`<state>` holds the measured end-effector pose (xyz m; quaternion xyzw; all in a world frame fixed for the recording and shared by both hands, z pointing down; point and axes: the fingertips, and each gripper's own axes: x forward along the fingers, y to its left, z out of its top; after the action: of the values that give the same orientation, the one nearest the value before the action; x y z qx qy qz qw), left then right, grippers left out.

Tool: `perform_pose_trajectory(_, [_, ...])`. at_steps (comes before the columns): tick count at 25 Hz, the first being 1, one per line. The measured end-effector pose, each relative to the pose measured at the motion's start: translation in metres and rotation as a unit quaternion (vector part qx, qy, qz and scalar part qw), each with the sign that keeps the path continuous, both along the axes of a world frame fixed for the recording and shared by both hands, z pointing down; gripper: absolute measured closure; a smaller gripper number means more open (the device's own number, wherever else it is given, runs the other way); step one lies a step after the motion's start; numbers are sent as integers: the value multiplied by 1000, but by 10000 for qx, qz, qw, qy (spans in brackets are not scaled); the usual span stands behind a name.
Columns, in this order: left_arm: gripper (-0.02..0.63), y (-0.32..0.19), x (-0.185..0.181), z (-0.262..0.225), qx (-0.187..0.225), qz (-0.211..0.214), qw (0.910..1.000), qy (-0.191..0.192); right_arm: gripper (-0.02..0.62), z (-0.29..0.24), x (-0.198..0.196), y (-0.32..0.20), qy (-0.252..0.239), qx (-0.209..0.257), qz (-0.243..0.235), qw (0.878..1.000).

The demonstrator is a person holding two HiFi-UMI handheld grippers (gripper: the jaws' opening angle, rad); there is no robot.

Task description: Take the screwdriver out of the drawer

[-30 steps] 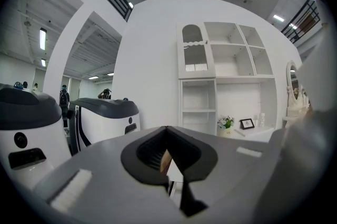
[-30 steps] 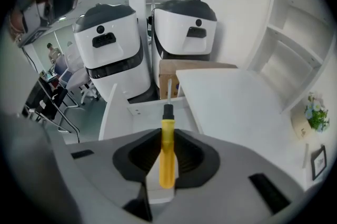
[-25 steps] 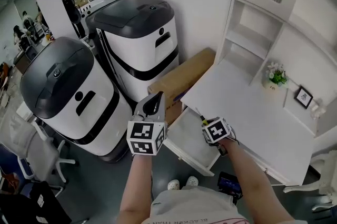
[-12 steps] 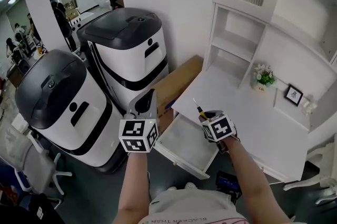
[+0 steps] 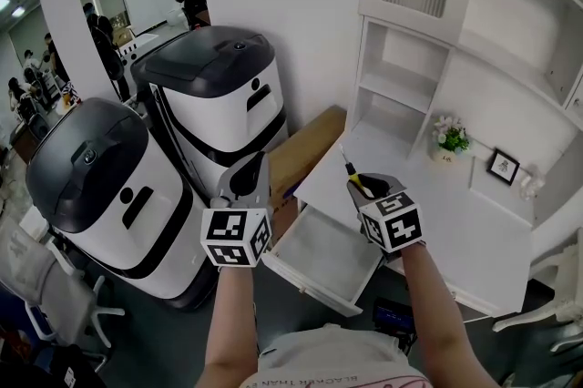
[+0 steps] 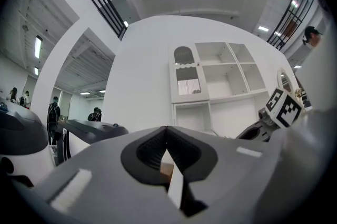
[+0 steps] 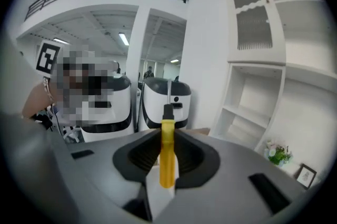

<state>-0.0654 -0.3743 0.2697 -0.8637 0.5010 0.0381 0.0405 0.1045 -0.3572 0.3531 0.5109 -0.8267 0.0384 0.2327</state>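
A tall white cupboard with open shelves (image 5: pixel 410 86) fills the upper right of the head view. Under it, a flat white worktop (image 5: pixel 437 213) runs down to the lower right. Two big white machines with dark grey tops (image 5: pixel 219 95) stand at the left. A long brown cardboard box (image 5: pixel 305 145) leans between them and the worktop. A white drawer (image 5: pixel 328 254) is pulled open at the lower middle of the frame, and its inside looks bare.

The right tongs (image 5: pixel 364 188) sit in the middle of the frame, just above the open drawer and over the left edge of the worktop. They are closed on a screwdriver with a yellow handle, a black collar and a thin metal rod (image 5: pixel 352 169). It is out of the drawer. The handle sits between the jaws, and the rod sticks out past the tips, up and to the left. In the right gripper view, the handle (image 7: pixel 167 154) stands straight up in the middle.

The left tongs (image 5: pixel 250 172) are just left of the drawer. Their jaws are together with nothing in them (image 6: pixel 168 152).

A small green plant in a white pot (image 5: pixel 451 136) and a little dark picture frame (image 5: pixel 502 166) stand on the worktop at the right.
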Motion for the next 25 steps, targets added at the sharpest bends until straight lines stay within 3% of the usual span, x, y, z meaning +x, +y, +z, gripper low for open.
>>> perform_pose_trajectory(15, [598, 9, 4, -35, 467, 119, 9988, -29, 509, -125, 8, 25, -458, 1577, 151, 9863])
perform_pose_trajectory(25, [597, 15, 7, -64, 799, 187, 9966, -18, 509, -157, 26, 43, -655, 2085, 377, 9751])
